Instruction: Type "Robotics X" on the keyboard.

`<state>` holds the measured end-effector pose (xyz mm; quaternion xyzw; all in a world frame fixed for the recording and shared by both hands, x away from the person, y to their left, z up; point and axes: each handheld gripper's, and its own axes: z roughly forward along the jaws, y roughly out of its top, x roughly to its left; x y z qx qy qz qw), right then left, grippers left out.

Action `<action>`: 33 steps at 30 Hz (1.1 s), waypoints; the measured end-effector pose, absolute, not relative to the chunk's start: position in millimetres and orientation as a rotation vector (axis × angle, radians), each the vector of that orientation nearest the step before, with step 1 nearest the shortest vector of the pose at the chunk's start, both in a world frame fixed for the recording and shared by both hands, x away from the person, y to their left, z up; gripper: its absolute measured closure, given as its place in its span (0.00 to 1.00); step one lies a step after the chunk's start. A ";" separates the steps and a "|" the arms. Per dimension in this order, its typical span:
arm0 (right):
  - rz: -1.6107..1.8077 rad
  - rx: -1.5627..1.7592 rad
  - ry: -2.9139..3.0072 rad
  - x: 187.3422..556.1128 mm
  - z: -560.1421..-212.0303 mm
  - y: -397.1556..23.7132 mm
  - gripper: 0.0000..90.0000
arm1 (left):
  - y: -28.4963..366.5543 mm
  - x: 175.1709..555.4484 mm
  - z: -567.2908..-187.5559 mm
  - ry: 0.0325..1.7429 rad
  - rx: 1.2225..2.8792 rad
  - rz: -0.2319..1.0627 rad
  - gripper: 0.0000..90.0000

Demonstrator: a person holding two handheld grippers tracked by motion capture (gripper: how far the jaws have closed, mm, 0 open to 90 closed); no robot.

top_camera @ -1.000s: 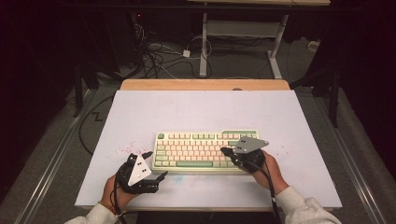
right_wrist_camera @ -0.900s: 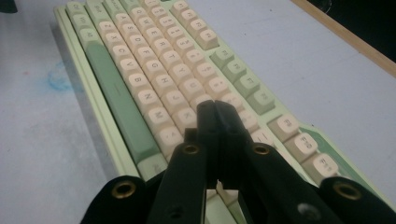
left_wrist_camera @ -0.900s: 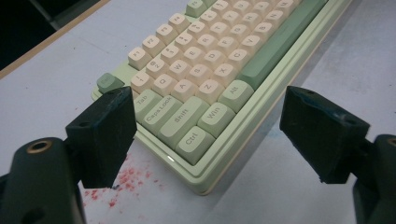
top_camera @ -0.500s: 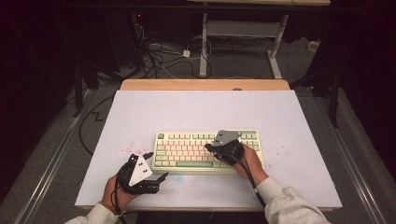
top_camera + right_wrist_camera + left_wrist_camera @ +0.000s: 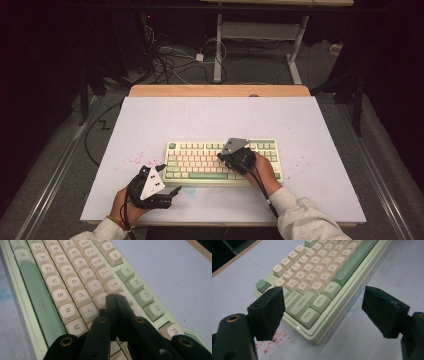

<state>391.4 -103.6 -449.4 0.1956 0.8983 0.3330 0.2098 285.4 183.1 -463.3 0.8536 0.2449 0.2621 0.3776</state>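
Note:
A pale green keyboard (image 5: 200, 162) with cream keys lies on the white table top. My right gripper (image 5: 220, 156) hovers over its middle, pointing left. In the right gripper view this gripper (image 5: 115, 298) is shut with nothing between its pads, its tips over the key just right of Y on the keyboard (image 5: 62, 285). Whether they touch that key I cannot tell. My left gripper (image 5: 170, 178) rests off the keyboard's near left corner. In the left gripper view it (image 5: 324, 312) is open, and the Ctrl corner of the keyboard (image 5: 317, 272) lies ahead between the jaws, untouched.
Red specks (image 5: 137, 161) stain the white table top (image 5: 210, 115) left of the keyboard, and a faint blue smear runs along the keyboard's front edge. A wooden strip (image 5: 220, 90) borders the far side. Cables and desk legs (image 5: 217, 50) lie on the floor beyond.
My right gripper has slid left along the keyboard, from its right end to its middle, staying shut. The left gripper has kept still.

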 end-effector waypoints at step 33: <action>1.024 0.594 2.425 387.3 -436.6 -113.4 0.80 | 184.3 286.9 -464.8 0.624 2.203 0.668 0.20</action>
